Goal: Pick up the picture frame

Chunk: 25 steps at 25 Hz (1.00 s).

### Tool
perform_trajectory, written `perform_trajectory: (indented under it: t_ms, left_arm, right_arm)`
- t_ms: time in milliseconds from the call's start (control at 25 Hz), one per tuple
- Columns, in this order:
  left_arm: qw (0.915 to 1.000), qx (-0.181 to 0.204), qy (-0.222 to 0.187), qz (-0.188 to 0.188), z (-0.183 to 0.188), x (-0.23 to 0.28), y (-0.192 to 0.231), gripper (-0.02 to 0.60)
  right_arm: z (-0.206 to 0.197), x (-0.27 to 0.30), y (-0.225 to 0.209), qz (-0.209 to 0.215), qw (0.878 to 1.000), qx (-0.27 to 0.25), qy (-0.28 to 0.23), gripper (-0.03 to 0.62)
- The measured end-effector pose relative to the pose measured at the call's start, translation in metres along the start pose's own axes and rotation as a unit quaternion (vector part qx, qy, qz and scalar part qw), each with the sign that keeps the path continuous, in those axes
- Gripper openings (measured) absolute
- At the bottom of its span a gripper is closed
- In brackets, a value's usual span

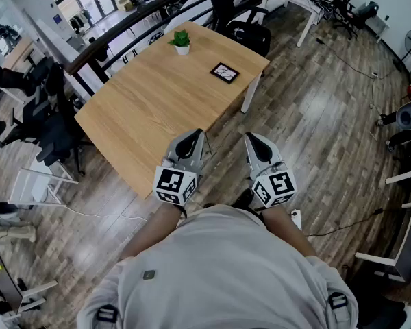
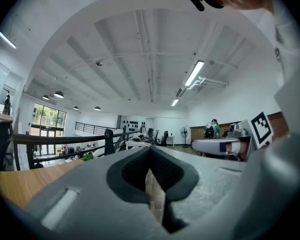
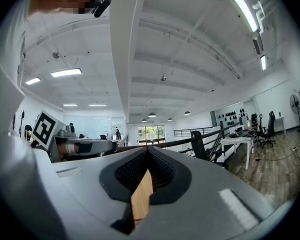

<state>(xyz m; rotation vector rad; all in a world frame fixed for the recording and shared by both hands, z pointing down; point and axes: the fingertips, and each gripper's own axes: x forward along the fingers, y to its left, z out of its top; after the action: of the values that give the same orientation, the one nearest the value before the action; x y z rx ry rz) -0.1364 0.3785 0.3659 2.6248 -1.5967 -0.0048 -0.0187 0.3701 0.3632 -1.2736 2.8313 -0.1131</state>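
The left hand-held gripper (image 1: 191, 140) and the right hand-held gripper (image 1: 254, 142) hang by the desk's (image 1: 144, 112) near edge, jaws closed and empty. The frame (image 1: 225, 72) lies far right, near a plant (image 1: 181, 41).

My left claw (image 1: 194, 136) and right claw (image 1: 251, 138) are pale grey with black ribbed pads (image 2: 166, 170); each carries a black-and-white marker cube (image 1: 175, 184). I wear a grey shirt (image 1: 219, 269).
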Motion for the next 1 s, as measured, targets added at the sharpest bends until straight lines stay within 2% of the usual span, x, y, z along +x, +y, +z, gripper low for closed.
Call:
perform_trajectory:
  t_ms: [600,1000]
  left_arm:
    - [0.9999,-0.007,0.005,-0.007,-0.003,0.047,-0.005,0.003]
    - [0.9992,-0.020,0.010,-0.032,-0.008,0.139,-0.048,0.003]
  right_arm:
    - [0.000,0.010,-0.044,-0.003,1.000,0.011,0.005,0.008]
    - [0.005,0.000,-0.136,-0.010,0.999,0.030,-0.005,0.009]
